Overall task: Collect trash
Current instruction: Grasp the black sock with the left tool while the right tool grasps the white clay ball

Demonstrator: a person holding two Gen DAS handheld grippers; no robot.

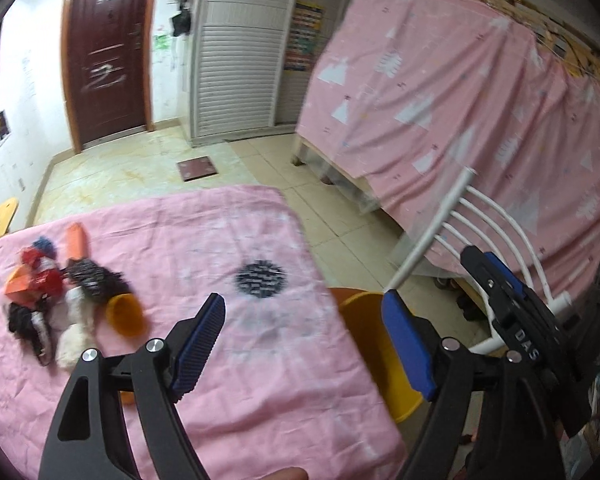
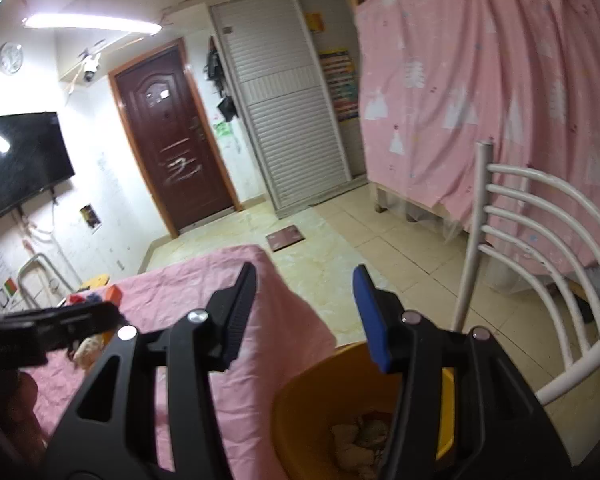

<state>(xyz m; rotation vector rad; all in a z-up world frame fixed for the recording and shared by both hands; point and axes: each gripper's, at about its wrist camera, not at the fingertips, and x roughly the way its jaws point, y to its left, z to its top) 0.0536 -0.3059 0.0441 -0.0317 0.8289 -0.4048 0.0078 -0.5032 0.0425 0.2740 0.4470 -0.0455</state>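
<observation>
Both grippers empty, jaws wide. Left gripper (image 1: 304,344) hovers over near right part of table (image 1: 240,400); right gripper (image 2: 304,316) hangs above yellow bin (image 2: 300,408) at table's right edge. Bin already holds few crumpled scraps (image 2: 360,436), so job looks partly done. Trash pile (image 1: 64,300) waits far left on pink cloth, well apart from left gripper. Black patch (image 1: 260,278) nearer, too blurred to identify.
</observation>
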